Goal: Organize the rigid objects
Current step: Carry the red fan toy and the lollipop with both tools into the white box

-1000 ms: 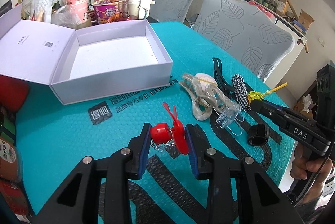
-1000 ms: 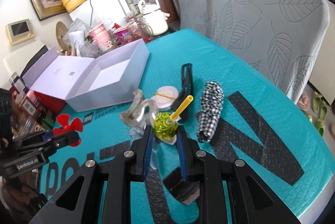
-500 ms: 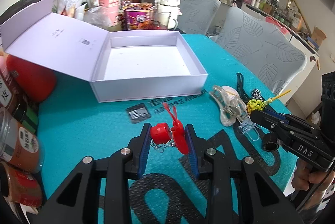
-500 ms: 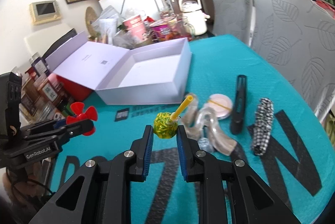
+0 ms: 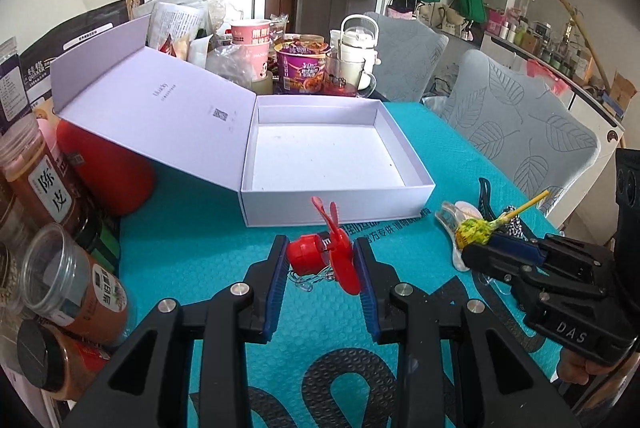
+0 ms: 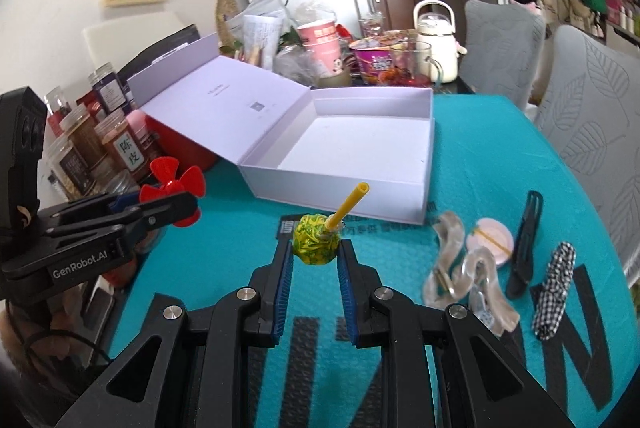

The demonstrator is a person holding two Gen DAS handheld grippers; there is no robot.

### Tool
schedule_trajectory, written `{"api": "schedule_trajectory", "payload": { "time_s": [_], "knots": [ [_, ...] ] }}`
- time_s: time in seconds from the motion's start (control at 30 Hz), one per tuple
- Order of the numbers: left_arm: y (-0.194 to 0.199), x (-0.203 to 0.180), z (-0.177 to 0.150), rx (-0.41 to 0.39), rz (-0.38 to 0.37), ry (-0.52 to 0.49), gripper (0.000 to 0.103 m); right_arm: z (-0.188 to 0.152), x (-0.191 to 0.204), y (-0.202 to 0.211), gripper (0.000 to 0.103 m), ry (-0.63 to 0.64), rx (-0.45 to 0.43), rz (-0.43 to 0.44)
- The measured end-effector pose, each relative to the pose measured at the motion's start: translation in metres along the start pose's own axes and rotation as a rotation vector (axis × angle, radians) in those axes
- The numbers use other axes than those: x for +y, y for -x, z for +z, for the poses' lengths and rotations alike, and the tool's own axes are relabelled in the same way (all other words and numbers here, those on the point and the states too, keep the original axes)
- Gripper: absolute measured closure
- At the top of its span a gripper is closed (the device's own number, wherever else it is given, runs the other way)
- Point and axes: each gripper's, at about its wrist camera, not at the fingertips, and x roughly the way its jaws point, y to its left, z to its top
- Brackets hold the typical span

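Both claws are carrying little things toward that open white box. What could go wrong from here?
The left gripper pinches the red fan by its hub and a thin blade, so it might twist loose. The right gripper squeezes only the round head of the lollipop, which could roll out. The two grippers are close together and may bump above the white box.

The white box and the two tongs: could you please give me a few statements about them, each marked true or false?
1. The white box lies open with nothing inside. True.
2. The left tongs grip a red propeller toy. True.
3. The right tongs are empty. False: they are shut on a yellow-green lollipop with its stick pointing up.
4. The lollipop is already in the box. False: it is held over the teal mat, in front of the box.
5. The black clip lies between a pink disc and a checkered fabric piece. True.
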Motion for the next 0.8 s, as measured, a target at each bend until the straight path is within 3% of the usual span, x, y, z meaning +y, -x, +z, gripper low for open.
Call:
{"api": "schedule_trajectory", "payload": {
  "time_s": [0.3,0.8],
  "knots": [
    [0.003,0.004,0.022,-0.063,-0.032,-0.023,0.071,0.020,0.016,-0.005,0.080,0.037,-0.005,-0.005],
    [-0.020,-0.001,0.060,-0.070,-0.103,-0.034,0.071,0.061,0.014,-0.016,0.080,0.071,-0.011,-0.052]
  ]
}}
